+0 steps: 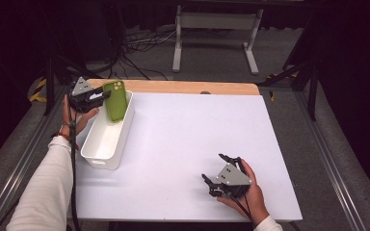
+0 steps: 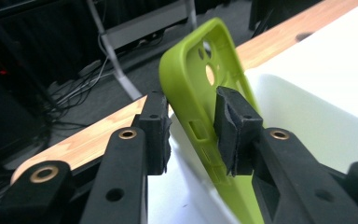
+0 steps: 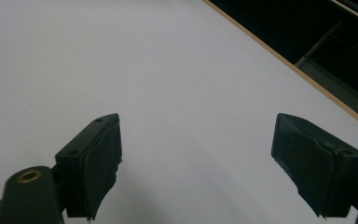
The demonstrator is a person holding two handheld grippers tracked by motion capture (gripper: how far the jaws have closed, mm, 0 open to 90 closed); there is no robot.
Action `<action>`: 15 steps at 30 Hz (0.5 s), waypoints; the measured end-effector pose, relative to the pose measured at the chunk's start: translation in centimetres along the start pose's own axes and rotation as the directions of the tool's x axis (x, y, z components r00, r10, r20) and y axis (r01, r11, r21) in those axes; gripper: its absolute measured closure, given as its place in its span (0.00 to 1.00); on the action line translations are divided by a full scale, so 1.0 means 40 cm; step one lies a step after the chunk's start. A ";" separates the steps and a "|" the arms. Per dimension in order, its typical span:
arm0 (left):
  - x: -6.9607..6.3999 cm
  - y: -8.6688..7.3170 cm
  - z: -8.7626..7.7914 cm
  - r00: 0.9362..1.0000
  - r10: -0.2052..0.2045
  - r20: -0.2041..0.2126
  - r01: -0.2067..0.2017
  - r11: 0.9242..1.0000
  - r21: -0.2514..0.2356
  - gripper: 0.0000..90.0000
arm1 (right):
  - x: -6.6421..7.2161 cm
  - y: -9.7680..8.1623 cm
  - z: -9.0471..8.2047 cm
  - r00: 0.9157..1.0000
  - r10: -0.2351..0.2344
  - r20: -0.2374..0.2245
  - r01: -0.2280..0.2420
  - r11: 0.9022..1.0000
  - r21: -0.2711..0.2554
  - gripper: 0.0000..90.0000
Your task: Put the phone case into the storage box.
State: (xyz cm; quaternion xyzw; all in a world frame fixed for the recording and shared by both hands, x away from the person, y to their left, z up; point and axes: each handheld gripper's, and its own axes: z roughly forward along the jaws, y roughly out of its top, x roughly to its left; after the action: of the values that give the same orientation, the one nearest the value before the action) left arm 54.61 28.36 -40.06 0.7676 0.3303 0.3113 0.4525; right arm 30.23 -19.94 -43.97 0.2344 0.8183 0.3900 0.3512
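1 green soft-plastic phone case (image 1: 115,100) stands tilted in the far end of 1 white rectangular plastic bin (image 1: 98,151), its lower edge down inside the bin and its camera-cutout end leaning up above the far rim. The bin sits at the left side of 1 white table top (image 1: 188,144), whose far edge shows a strip of light wood.

The left gripper (image 1: 99,95), held in the person's left hand (image 1: 77,117), reaches in from the left over the bin's far-left corner. In the left gripper view, the left gripper (image 2: 193,133) has its 2 black jaws on either side of the green phone case (image 2: 205,93): the right pad presses against the case's inner face, while the left pad stands just beside the case's outer edge with a narrow gap visible, so the jaws bracket the case without a firm pinch on both sides. 3 round holes show in the case's upper end.

The right gripper (image 1: 213,173), held in the person's right hand (image 1: 250,190), rests low near the front right of the table, well apart from the bin. In the right gripper view, the right gripper (image 3: 196,163) has its 2 jaws spread wide over bare white surface with nothing between them.
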 end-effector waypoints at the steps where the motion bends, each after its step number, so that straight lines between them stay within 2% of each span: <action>1: 0.001 0.000 0.001 1.000 0.007 -0.008 -0.007 1.000 0.002 0.73 | 0.000 0.001 0.001 1.000 0.002 -0.004 -0.002 1.000 -0.001 0.19; 2: -0.001 0.002 0.004 1.000 0.013 -0.017 -0.013 1.000 0.010 0.73 | -0.001 0.001 0.001 1.000 0.001 -0.006 -0.001 1.000 0.000 0.19; 4: -0.006 0.009 0.014 0.997 0.053 -0.055 -0.051 0.998 0.037 0.74 | 0.000 0.001 0.003 1.000 0.003 -0.008 -0.003 1.000 0.005 0.19; 6: -0.008 0.011 0.020 0.997 0.051 -0.054 -0.049 0.998 0.045 0.75 | -0.002 0.000 0.004 1.000 0.003 -0.011 -0.002 1.000 0.006 0.19; 10: -0.005 0.019 0.028 0.998 0.025 -0.065 -0.023 0.999 0.023 0.74 | -0.002 0.000 0.002 1.000 0.001 -0.010 -0.001 1.000 0.007 0.19; 15: -0.007 0.017 0.025 0.999 0.000 -0.051 0.001 1.000 0.017 0.73 | -0.004 -0.002 0.000 1.000 0.003 -0.009 -0.003 1.000 0.006 0.19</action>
State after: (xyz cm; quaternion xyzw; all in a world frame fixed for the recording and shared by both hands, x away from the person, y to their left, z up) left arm 55.40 27.39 -39.90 0.7633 0.3444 0.3277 0.4374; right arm 30.33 -20.08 -43.95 0.2349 0.8207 0.3890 0.3464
